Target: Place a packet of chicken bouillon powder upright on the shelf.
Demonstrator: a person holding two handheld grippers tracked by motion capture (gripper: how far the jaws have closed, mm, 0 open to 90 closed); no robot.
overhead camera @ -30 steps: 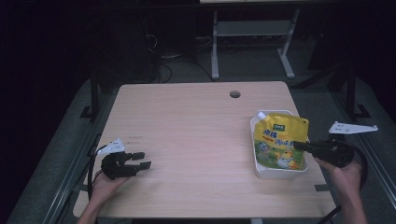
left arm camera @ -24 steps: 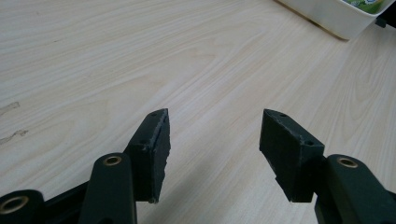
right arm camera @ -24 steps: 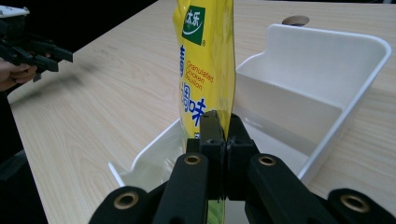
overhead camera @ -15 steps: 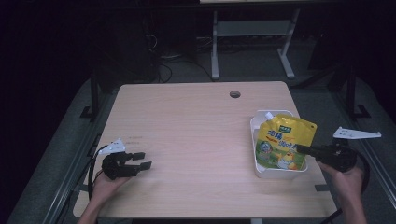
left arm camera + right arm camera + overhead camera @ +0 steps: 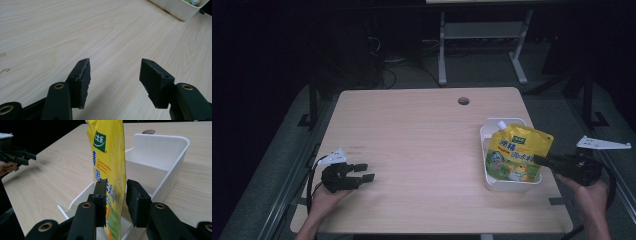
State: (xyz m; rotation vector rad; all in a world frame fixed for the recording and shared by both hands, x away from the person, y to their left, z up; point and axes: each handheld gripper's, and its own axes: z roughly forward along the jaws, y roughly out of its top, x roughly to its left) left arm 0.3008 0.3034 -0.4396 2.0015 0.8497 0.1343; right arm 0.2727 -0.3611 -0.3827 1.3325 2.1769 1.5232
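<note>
A: High view first. Where was your right gripper [image 5: 539,160]?

B: At the right edge of the table [image 5: 412,140], jaws reaching in from the right & meeting the yellow pouch [image 5: 517,152]. The pouch stood tilted in the white bin [image 5: 488,135], spout cap up toward the far-left corner, its top-right corner hanging out past the bin's rim.

A: And your left gripper [image 5: 364,172]?

B: Low over the near-left part of the table, well apart from the bin. You had nothing in it.

A: Left gripper view?

B: Your two black pads stood wide apart over bare wood, nothing between them. The gripper [image 5: 115,75] was spread & idle. A corner of the bin [image 5: 180,8] sat at top right, far off.

A: Right gripper view, then. Did you actually have the pouch?

B: Looks like it. The pouch [image 5: 107,170] ran upright between the two pads of your gripper [image 5: 115,202]; the left pad was against its printed face, the right pad just at its edge. I'd call that clamped on the pouch's side, tho whether the right pad pressed fully I couldn't tell. The bin [image 5: 175,162] sat behind & below, its far half bare. Your other gripper [image 5: 17,155] showed at far left.

A: So how far along were you?

B: Judging by this: the grasp was made & the pouch's bottom was low in the bin, w/ the bag upright, not lying flat. Either way, the main move, lifting it clear or settling it & letting go, looked not yet done. Left hand had no part so far.
</note>
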